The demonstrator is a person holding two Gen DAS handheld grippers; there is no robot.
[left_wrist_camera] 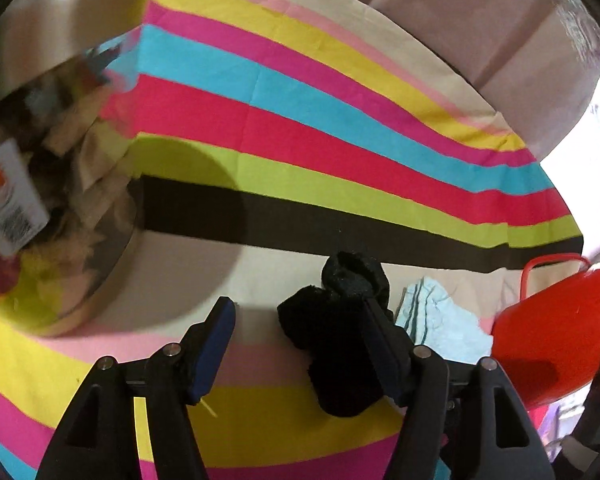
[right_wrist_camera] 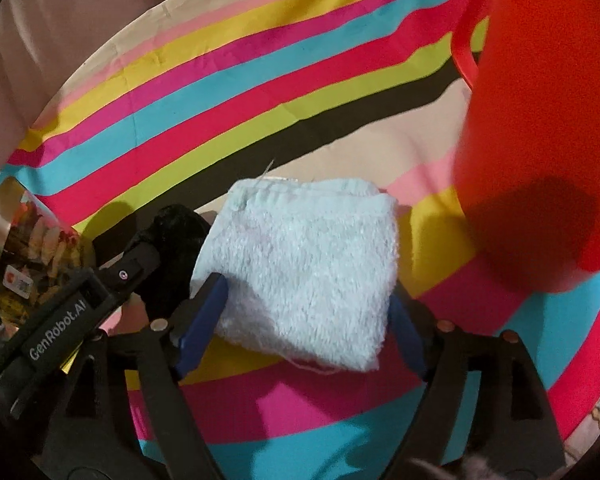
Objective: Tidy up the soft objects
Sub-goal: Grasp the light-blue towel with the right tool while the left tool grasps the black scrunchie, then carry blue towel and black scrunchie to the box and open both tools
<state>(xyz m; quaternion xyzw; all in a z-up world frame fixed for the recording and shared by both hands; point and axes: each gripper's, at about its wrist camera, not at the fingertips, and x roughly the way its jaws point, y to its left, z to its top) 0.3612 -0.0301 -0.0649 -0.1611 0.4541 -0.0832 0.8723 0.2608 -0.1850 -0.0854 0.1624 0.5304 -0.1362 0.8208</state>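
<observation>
In the left wrist view my left gripper (left_wrist_camera: pixel 298 308) stands open over the striped cloth. A crumpled black sock (left_wrist_camera: pixel 340 344) clings to the inner side of its right finger, and the left pad (left_wrist_camera: pixel 214 344) is clear of it. The right wrist view shows my right gripper (right_wrist_camera: pixel 308 292) with a folded, fluffy light blue towel (right_wrist_camera: pixel 304 264) filling the gap. Both pads lie against the towel, which hides the right fingertip. The left gripper (right_wrist_camera: pixel 140 264) and black sock (right_wrist_camera: pixel 176 236) sit just left of the towel. The towel (left_wrist_camera: pixel 436 320) also shows beside the sock.
A round table wears a bright striped cloth (left_wrist_camera: pixel 300 128). A red plastic jug with a handle (left_wrist_camera: pixel 556 328) (right_wrist_camera: pixel 540 140) stands close on the right. A shiny steel container (left_wrist_camera: pixel 72 220) (right_wrist_camera: pixel 28 248) with a label stands at the left. Pale curtains hang behind.
</observation>
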